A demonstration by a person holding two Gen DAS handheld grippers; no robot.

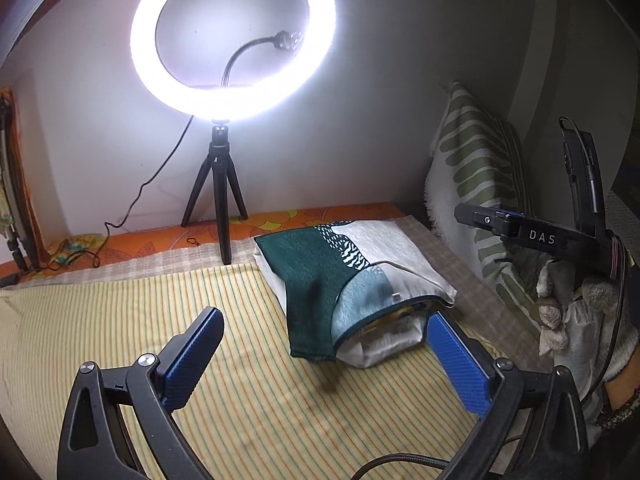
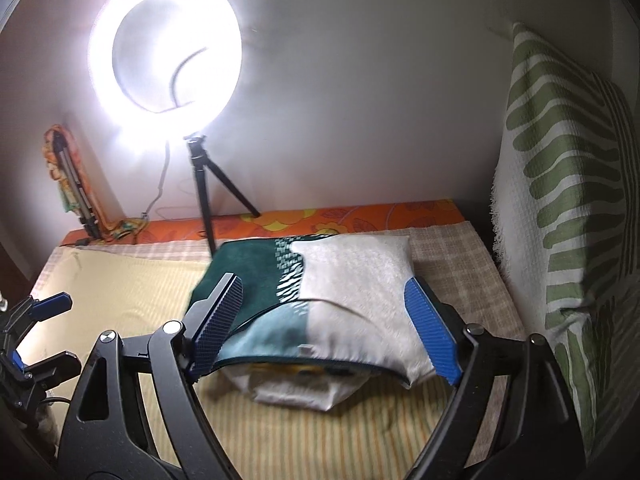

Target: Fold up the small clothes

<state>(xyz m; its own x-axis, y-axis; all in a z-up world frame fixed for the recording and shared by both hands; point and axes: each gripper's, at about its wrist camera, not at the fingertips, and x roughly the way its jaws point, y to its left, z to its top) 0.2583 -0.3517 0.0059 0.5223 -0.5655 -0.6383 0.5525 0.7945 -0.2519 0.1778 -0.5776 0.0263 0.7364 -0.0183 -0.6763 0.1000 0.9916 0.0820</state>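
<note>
We see the folded cloth (image 2: 320,300), green and white, lying on the striped bed (image 1: 120,320) over a pale bundle (image 2: 296,392). The right gripper (image 2: 324,320) spreads its fingers (image 2: 218,320) wide around the cloth, gripping nothing; the left gripper (image 1: 320,356) hangs equally open, just beside it. We judge that closing on both layers could drag the bundle and undo the fold. The cloth's long axis runs diagonally toward the ring light (image 1: 232,40).

Both wrist views face the ring light (image 1: 232,40), sharing the cushion (image 2: 352,276); the right sits nearer.
</note>
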